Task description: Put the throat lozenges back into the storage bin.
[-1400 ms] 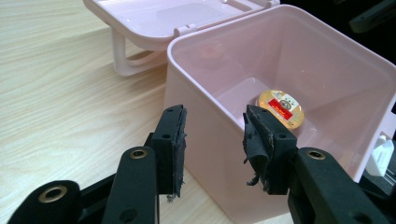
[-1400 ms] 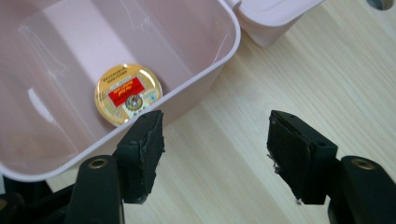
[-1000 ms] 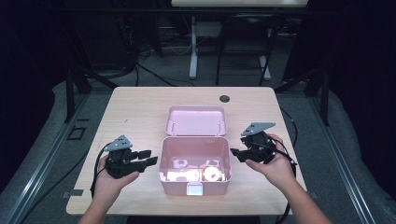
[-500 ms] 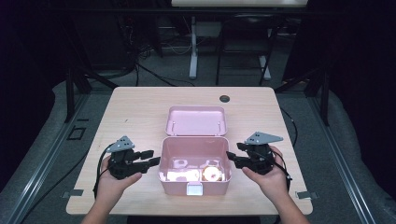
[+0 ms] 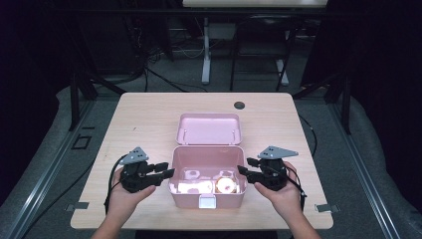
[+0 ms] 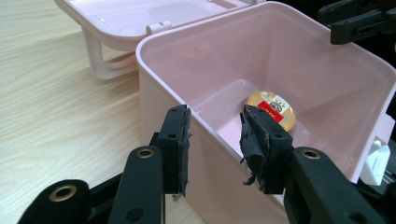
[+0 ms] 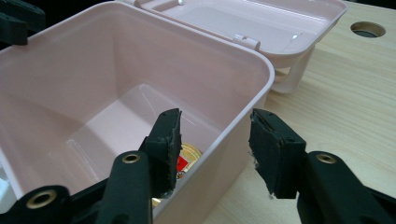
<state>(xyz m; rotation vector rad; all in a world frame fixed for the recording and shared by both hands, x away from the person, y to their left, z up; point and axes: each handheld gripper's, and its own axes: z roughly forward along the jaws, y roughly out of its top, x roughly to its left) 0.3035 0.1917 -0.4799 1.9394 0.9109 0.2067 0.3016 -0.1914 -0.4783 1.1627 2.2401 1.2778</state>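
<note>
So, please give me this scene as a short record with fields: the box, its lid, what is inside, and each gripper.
box: pink box on the table
lid: open, laid back behind the box
contents: round gold-and-red item
left gripper: astride left wall, jaws closing, pads not pressing
right gripper: astride right wall, jaws closing, pads not pressing

Glossy pink plastic box (image 5: pixel 207 164), matt wood table (image 5: pixel 149 114)

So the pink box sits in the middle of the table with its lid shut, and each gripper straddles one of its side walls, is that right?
Not quite. The lid is open, folded back flat behind the pink box, as the high view shows. The rest holds: the left gripper and the right gripper each straddle a side wall, jaws just closing but not yet touching.
</note>
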